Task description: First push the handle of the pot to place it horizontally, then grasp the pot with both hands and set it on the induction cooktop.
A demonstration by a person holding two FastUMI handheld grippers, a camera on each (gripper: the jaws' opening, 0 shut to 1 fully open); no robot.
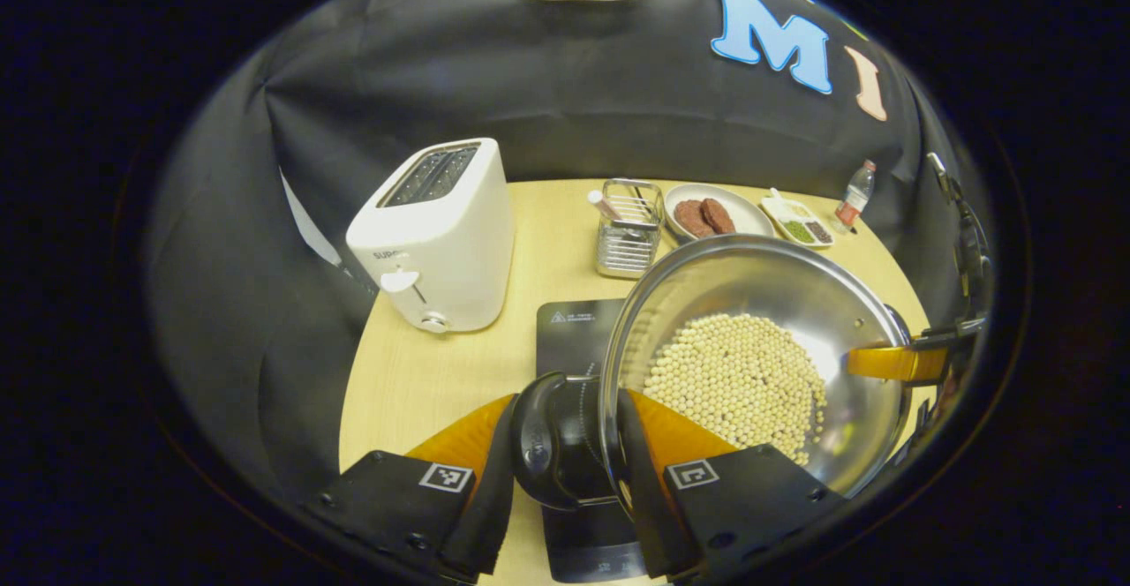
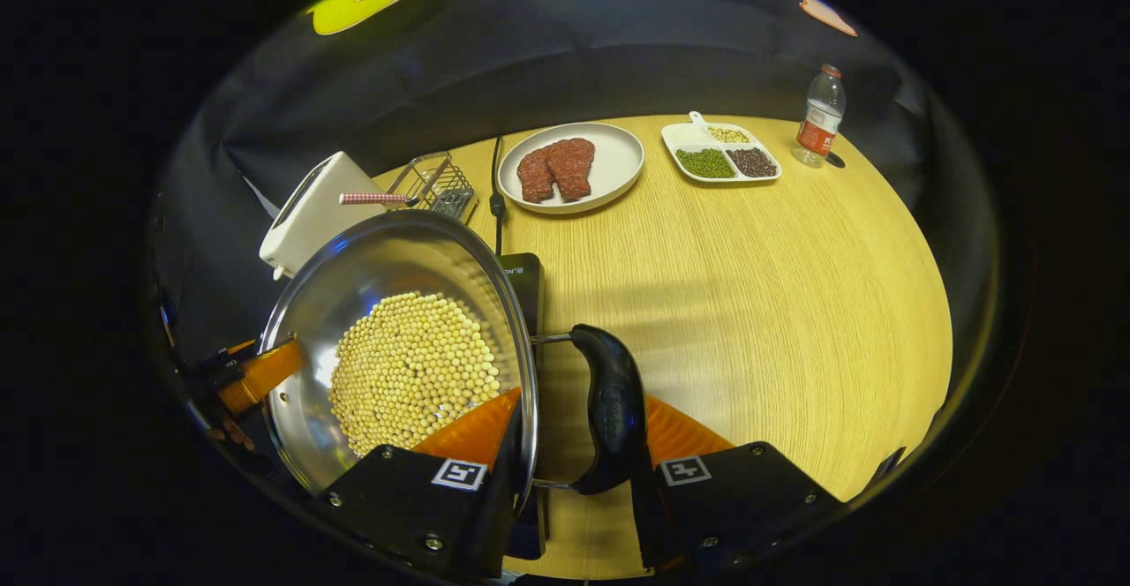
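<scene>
A steel pot [image 1: 794, 286] with a layer of pale soybeans [image 1: 737, 383] is held between both grippers over the black induction cooktop [image 1: 569, 326]. My left gripper [image 1: 565, 409] is shut on the pot's black side handle [image 1: 556, 445], one finger outside the handle and one inside the rim. My right gripper [image 2: 578, 409] is shut the same way on the opposite black handle [image 2: 609, 409]. The pot [image 2: 371, 255] hides much of the cooktop [image 2: 523, 279]. Whether its base touches the cooktop I cannot tell. Each gripper also shows across the pot, the right one [image 1: 896, 363] and the left one [image 2: 260, 372].
A white toaster [image 1: 437, 233] stands left of the cooktop. Behind it are a wire basket [image 1: 629, 229], a plate of meat patties [image 2: 569, 167], a divided dish of beans [image 2: 719, 152] and a water bottle [image 2: 819, 116]. Bare wooden table [image 2: 759, 304] lies to the right.
</scene>
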